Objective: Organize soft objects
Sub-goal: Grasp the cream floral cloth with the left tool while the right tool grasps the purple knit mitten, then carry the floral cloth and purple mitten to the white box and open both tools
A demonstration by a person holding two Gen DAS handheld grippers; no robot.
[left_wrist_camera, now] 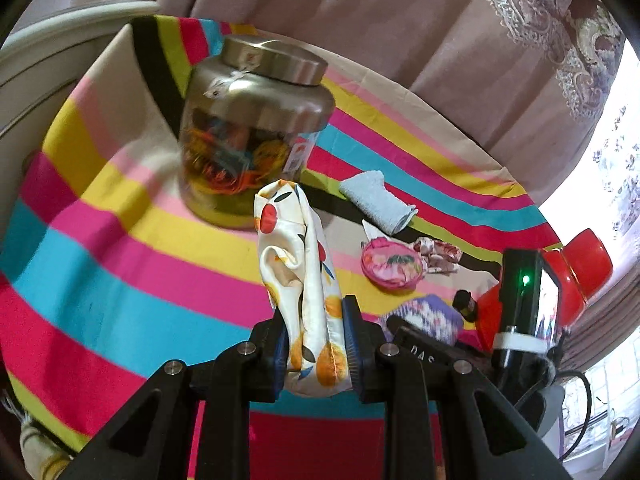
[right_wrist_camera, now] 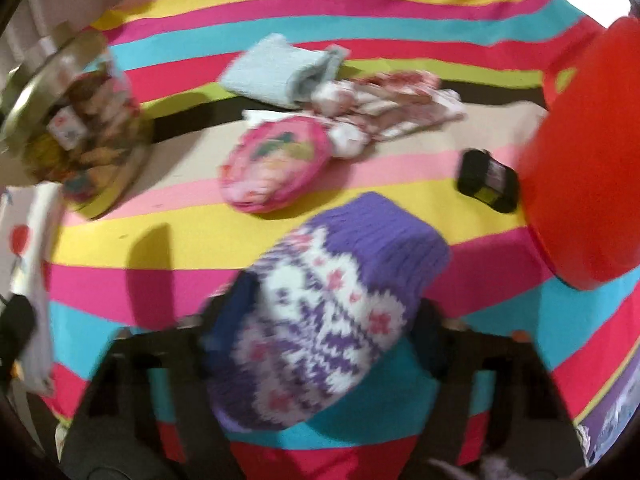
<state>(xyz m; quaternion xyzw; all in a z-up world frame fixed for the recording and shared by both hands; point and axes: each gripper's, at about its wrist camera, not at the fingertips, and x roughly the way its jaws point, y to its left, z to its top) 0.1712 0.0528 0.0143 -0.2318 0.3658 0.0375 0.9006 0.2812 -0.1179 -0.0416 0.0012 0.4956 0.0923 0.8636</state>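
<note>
Two hand-held grippers, both tipped down over the striped worktop. Left hand-held gripper clamped on a white fruit-print cloth, lifted near the jar. Right hand-held gripper around a purple knitted sock; squeezing or loose, cannot tell.

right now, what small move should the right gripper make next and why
Probably close the right gripper fully on the knit mitten before lifting. The mitten lies between its fingers, but the view is too blurred to show the pads pressing it. The left gripper is already shut on the fruit-print cloth, so only this grasp looks unfinished.
</note>
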